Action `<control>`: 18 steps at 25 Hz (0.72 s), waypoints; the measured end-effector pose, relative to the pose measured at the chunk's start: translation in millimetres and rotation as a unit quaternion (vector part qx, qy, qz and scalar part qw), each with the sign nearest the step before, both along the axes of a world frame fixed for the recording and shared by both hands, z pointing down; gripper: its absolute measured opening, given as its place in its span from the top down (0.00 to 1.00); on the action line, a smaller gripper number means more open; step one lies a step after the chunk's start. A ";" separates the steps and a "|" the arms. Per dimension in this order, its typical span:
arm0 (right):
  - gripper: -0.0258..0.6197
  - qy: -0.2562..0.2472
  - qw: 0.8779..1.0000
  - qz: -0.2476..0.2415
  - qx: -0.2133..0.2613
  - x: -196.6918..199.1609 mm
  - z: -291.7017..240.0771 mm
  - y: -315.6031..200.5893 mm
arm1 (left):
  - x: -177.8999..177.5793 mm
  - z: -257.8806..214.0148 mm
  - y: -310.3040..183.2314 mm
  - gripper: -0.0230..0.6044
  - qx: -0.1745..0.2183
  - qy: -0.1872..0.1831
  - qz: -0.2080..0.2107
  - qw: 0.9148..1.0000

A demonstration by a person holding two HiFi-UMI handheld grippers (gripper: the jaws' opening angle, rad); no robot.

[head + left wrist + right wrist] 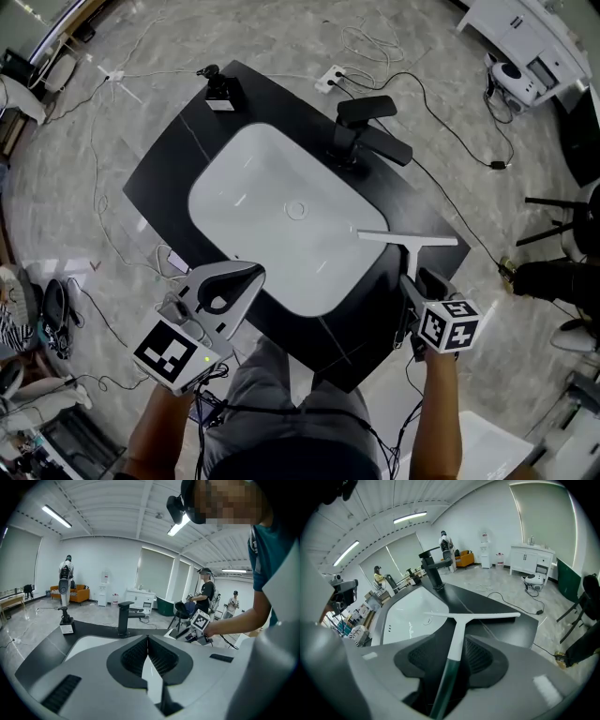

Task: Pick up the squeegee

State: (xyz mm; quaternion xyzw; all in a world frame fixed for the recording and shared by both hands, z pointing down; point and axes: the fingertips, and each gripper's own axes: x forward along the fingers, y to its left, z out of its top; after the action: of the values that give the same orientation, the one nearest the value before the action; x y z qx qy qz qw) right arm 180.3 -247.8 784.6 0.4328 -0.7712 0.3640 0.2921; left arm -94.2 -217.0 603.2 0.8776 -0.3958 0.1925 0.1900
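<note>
- Head view: a black table (pixel 169 169) carries a white sink (pixel 244 178), with a dark faucet (pixel 361 131) at its far side.
- The squeegee (pixel 410 241) lies at the sink's near right corner. Its white blade runs across the table, one end reaching over the sink's rim, and its handle points back toward the person.
- The right hand-held gripper (pixel 422 286) sits at the handle's end. The left hand-held gripper (pixel 248 277) hangs over the sink's near left edge, well apart from the squeegee.
- Left gripper view: the left hand-held gripper (pixel 147 639) has its jaws closed tip to tip, with nothing in them. Beyond stand the faucet (pixel 124 618) and the right hand-held gripper (pixel 199 620) (its marker cube facing this way).
- Right gripper view: the right hand-held gripper (pixel 452 656) has its jaws spread wide. The squeegee (pixel 461 618) runs its handle (white, turning dark green lower down) between the pads, with a gap at each side, so neither pad presses it. The blade rests on the table (pixel 497 606) beside the sink (pixel 410 613).
</note>
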 end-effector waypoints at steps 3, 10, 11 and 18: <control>0.64 0.009 1.000 0.001 -0.005 2.3 11.4 -2.9 | 0.0 8.8 -1.4 0.95 -0.005 0.002 -0.001 1.000; 0.64 0.025 0.999 0.004 -0.020 6.1 33.7 -5.8 | 1.6 22.3 -3.2 0.95 -0.023 0.011 -0.011 1.000; 0.64 0.028 0.999 0.003 -0.022 6.2 36.6 -5.9 | 1.7 23.8 -3.5 0.95 -0.025 0.012 -0.013 1.000; 0.74 0.038 0.999 0.006 -0.025 9.2 43.2 -6.2 | 1.8 27.0 -5.1 0.95 -0.025 0.013 -0.012 1.000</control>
State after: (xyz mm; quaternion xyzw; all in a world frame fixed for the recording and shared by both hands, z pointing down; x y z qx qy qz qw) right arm 189.5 -254.0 827.8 0.4434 -0.7478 0.3679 0.3300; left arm -92.4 -222.1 630.2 0.8700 -0.3989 0.1887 0.2198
